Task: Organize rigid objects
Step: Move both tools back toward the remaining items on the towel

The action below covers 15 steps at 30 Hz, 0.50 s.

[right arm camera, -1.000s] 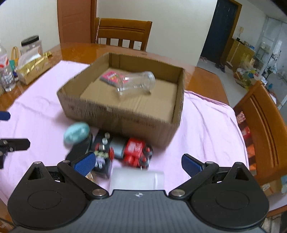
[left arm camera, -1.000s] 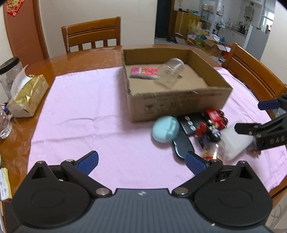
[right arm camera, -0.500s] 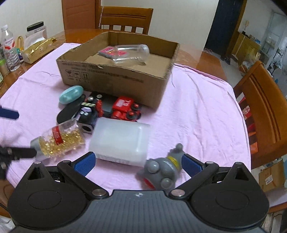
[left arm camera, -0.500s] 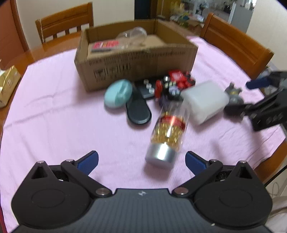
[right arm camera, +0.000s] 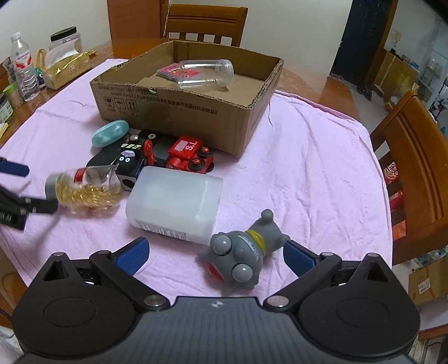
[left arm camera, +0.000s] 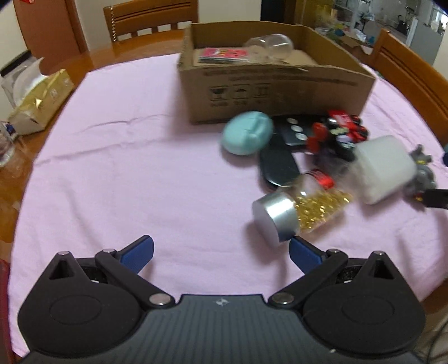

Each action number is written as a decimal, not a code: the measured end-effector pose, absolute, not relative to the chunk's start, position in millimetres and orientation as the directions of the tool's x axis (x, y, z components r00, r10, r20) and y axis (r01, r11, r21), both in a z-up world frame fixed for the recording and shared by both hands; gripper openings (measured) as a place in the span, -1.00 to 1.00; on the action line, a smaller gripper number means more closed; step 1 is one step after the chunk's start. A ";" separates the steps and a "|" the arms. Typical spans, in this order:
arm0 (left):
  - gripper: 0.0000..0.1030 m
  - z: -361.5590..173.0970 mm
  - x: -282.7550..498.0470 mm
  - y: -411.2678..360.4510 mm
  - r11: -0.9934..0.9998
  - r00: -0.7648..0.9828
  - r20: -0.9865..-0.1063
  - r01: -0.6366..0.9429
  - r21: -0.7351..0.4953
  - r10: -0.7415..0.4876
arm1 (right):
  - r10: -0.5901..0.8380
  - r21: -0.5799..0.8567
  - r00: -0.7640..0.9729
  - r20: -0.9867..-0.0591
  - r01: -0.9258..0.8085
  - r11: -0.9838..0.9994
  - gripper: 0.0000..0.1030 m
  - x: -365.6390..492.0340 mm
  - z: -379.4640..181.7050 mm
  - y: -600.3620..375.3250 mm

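Observation:
A cardboard box [right arm camera: 179,112] on the pink cloth holds a clear jar [right arm camera: 207,73] and a pink card pack [right arm camera: 170,70]. In front lie a teal case [right arm camera: 109,136], black remotes [left arm camera: 277,165], a red toy train [right arm camera: 190,156], a white plastic box [right arm camera: 173,204], a capsule bottle [right arm camera: 84,190] and a grey toy figure [right arm camera: 240,257]. My left gripper [left arm camera: 221,252] is open, its right finger beside the bottle's silver cap [left arm camera: 275,218]. My right gripper [right arm camera: 214,252] is open around the grey figure.
A gold tissue pack [left arm camera: 39,100] and bottles [right arm camera: 25,75] stand at the table's left edge. Wooden chairs [right arm camera: 204,22] stand at the far side and on the right [right arm camera: 414,168]. The pink cloth [left arm camera: 126,173] covers the table.
The left gripper has swung left and closer to the capsule bottle, now at its right finger. The right gripper has moved forward, so the grey figure sits between its fingers.

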<state>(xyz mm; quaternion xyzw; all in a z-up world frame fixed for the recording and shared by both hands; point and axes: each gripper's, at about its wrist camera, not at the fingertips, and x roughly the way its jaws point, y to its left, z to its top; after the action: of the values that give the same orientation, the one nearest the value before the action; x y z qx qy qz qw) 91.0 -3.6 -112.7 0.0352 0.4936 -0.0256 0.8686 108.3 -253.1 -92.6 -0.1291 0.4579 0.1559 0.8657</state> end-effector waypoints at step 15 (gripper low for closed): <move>0.98 -119.7 104.1 7.3 0.997 0.499 -0.866 0.042 0.070 0.040 | 0.253 -0.019 0.408 -0.877 -0.555 0.832 1.00 153.1 -110.9 -270.4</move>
<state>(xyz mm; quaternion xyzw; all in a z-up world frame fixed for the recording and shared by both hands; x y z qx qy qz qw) 104.1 7.3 -119.7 0.0410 0.5005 -0.0008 0.8647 153.1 -270.4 -110.9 -0.1556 0.4857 0.2449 0.8246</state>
